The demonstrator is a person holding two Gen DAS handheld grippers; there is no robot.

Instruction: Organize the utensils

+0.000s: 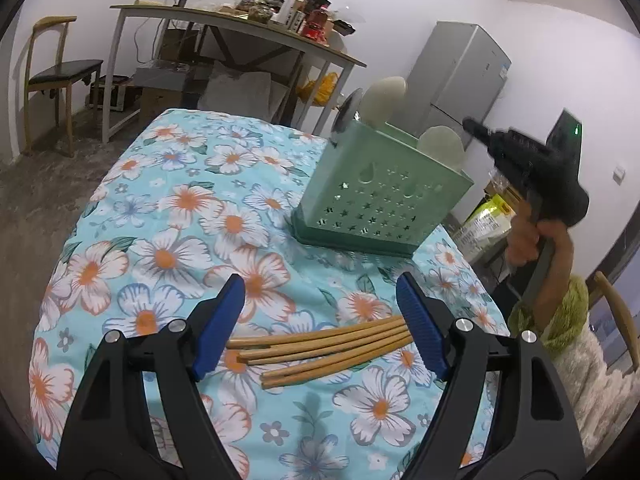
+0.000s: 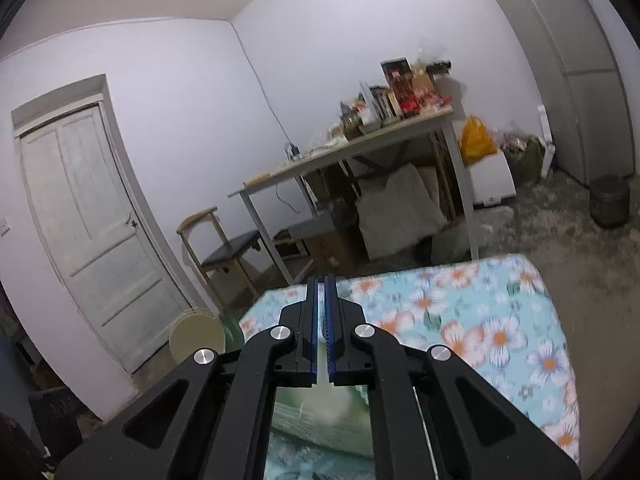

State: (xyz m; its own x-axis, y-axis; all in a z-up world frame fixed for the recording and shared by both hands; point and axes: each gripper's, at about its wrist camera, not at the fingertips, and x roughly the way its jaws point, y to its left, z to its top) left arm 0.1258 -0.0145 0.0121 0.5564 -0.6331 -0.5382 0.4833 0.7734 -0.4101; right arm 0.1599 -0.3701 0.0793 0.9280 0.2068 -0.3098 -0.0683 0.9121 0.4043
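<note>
Left gripper: black plastic frame with triangular cut-outs, round silver screw heads at the pivots, fingers faced with ribbed blue pads. Right gripper: same build, black linkage, four silver screws, blue ribbed pads. Right hand visible beside it; the sleeve is fuzzy, with an olive-green cuff over off-white fleece.

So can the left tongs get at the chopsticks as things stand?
Probably yes: the left tongs stand open astride the chopsticks lying on the floral cloth, nothing between.
</note>
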